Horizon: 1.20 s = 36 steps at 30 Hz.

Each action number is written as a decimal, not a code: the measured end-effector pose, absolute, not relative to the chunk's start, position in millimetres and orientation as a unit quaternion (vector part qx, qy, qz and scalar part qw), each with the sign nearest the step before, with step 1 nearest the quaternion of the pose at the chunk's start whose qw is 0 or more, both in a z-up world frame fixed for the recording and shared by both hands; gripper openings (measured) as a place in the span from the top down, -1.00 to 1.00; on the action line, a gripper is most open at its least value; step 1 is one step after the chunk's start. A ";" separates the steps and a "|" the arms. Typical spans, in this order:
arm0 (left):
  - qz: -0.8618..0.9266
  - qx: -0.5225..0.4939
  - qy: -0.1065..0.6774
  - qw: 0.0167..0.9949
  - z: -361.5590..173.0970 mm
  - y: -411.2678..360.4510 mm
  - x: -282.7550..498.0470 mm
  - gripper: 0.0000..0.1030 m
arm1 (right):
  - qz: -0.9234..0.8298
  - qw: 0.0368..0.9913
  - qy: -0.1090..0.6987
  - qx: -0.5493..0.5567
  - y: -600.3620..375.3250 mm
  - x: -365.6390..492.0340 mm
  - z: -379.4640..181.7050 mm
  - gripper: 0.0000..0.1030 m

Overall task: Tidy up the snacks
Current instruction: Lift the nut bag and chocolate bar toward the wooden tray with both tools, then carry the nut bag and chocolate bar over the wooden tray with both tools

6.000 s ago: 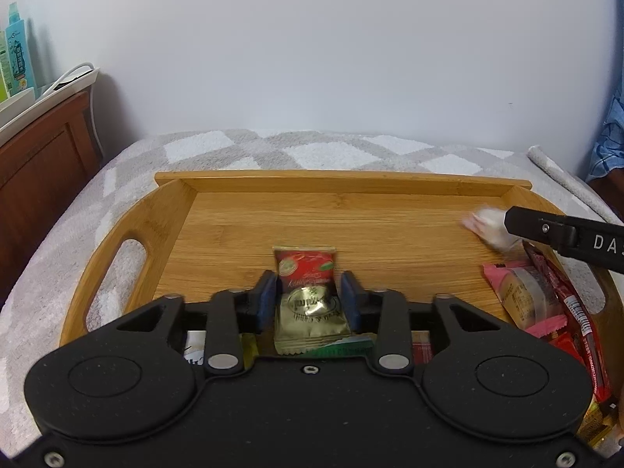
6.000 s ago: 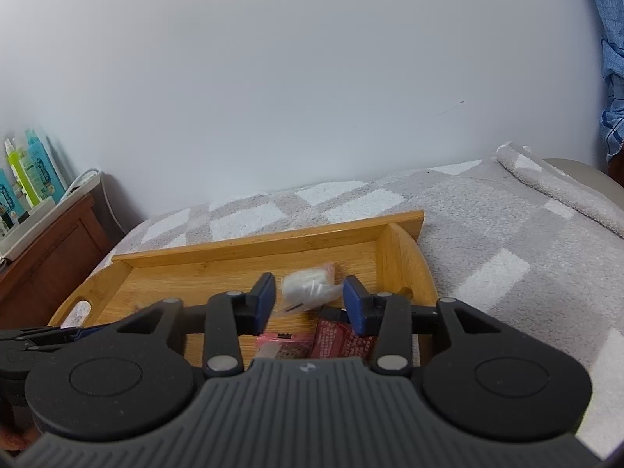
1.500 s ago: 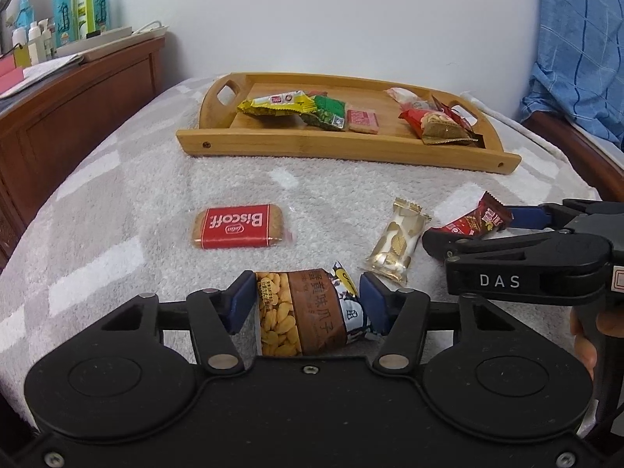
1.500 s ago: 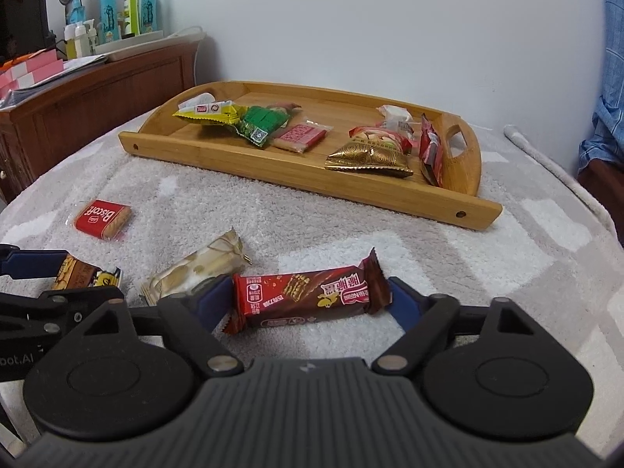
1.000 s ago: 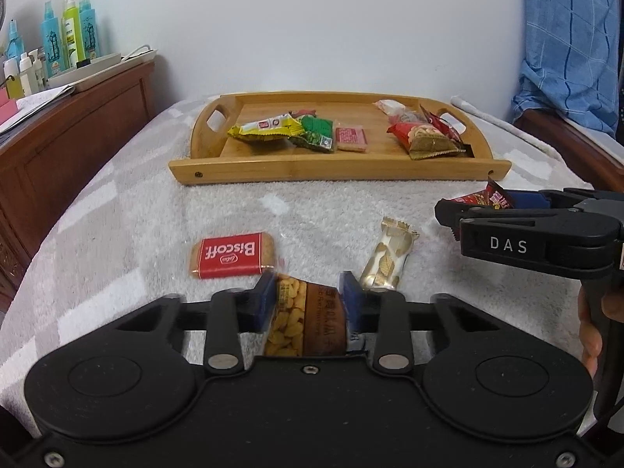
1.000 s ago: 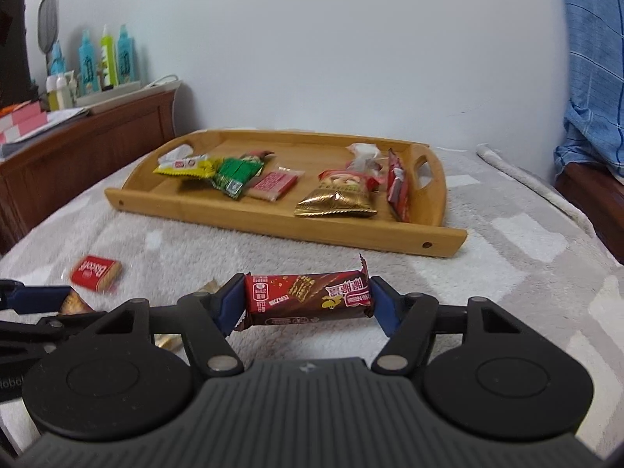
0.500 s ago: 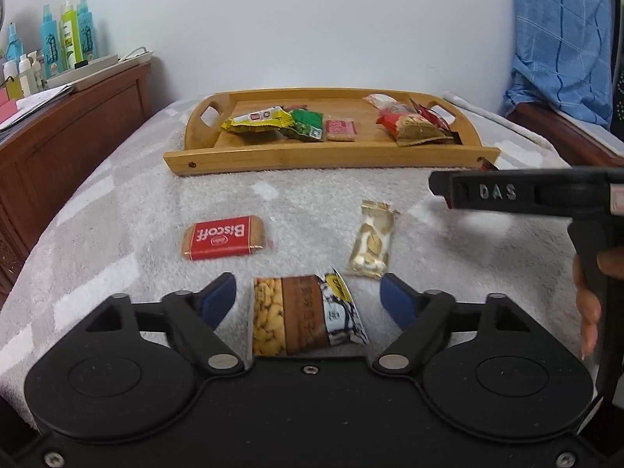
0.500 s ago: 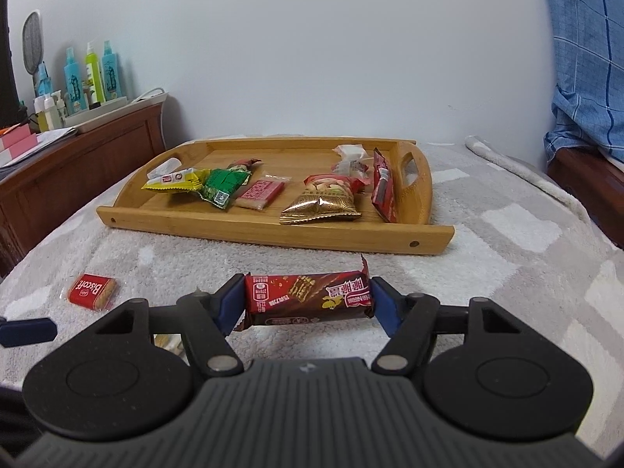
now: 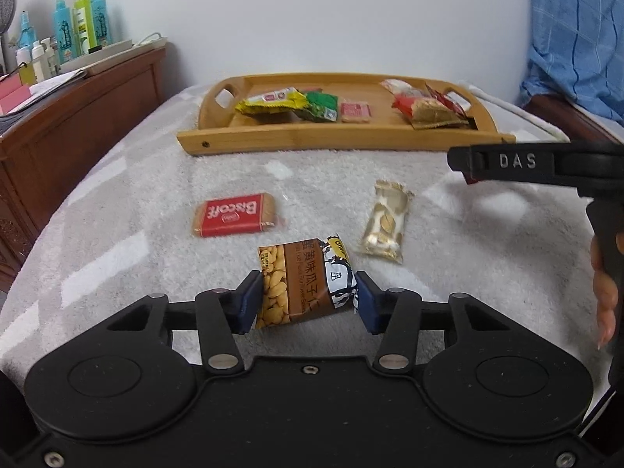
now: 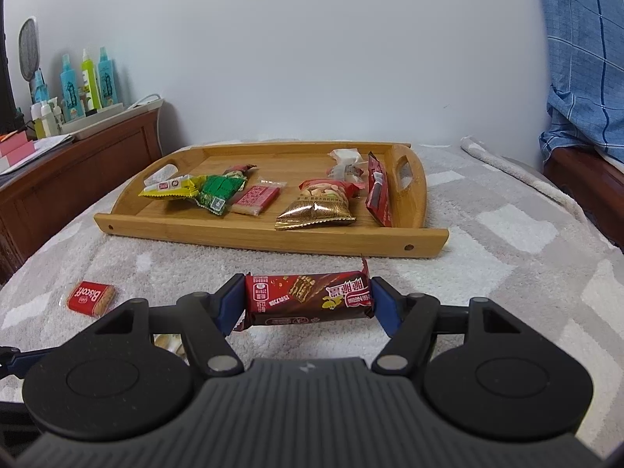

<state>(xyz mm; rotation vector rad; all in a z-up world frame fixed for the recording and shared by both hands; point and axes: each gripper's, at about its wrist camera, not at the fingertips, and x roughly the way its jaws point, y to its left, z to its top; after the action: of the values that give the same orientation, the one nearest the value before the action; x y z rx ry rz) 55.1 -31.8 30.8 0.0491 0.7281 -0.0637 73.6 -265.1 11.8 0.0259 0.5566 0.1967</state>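
My left gripper point(image 9: 306, 302) has its jaws closing on a brown peanut packet point(image 9: 304, 280), and both blue pads touch its sides just above the blanket. My right gripper point(image 10: 308, 304) is shut on a red and brown chocolate bar point(image 10: 308, 296), gripped end to end and held above the bed. The wooden tray point(image 10: 273, 236) lies farther back with several snack packets in it. A red Biscoff biscuit point(image 9: 234, 214) and a gold wrapped sweet point(image 9: 386, 222) lie loose on the blanket beyond the left gripper.
The bed has a grey and white checked blanket point(image 9: 117, 195). A dark wooden cabinet point(image 9: 78, 117) with bottles stands at the left. The right tool's black side point(image 9: 546, 163) and a person's hand point(image 9: 602, 304) cross the right of the left wrist view. A blue cloth point(image 10: 585, 78) hangs at right.
The left jaws squeezed the peanut packet, sprang wide off it, and have come back in against its sides. The right gripper still holds the chocolate bar in the same spot.
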 end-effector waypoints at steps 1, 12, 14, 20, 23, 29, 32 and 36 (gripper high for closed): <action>-0.030 0.024 0.353 0.935 33.0 -31.5 55.3 0.08 | 0.096 0.957 0.273 0.014 -265.4 73.5 12.3 -0.39; -0.035 0.026 0.314 0.948 69.4 -36.1 72.0 0.08 | 0.093 0.961 0.259 0.039 -272.6 73.4 18.5 -0.39; -0.037 0.026 0.310 0.950 74.6 -37.0 77.0 0.08 | 0.094 0.962 0.254 0.043 -274.4 74.7 21.1 -0.39; -0.040 0.026 0.300 0.953 86.4 -36.3 98.2 0.08 | 0.094 0.965 0.239 0.056 -281.4 82.3 28.6 -0.39; -0.046 0.025 0.297 0.953 93.3 -35.2 111.0 0.08 | 0.102 0.961 0.245 0.077 -287.9 87.1 32.5 -0.38; -0.062 0.035 0.298 0.952 110.3 -32.4 144.4 0.08 | 0.113 0.960 0.241 0.092 -293.5 100.0 50.2 -0.37; -0.068 0.045 0.296 0.952 120.1 -32.7 161.1 0.08 | 0.123 0.956 0.242 0.113 -296.3 115.7 58.3 -0.37; -0.085 0.044 0.293 0.951 128.9 -27.7 186.0 0.08 | 0.128 0.953 0.246 0.121 -295.3 141.6 62.8 -0.37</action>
<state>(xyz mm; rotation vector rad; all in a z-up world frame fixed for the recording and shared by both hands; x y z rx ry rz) 186.0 -27.7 128.9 0.0905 0.5961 -0.1723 141.6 -295.3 62.8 0.2465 0.4993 0.2609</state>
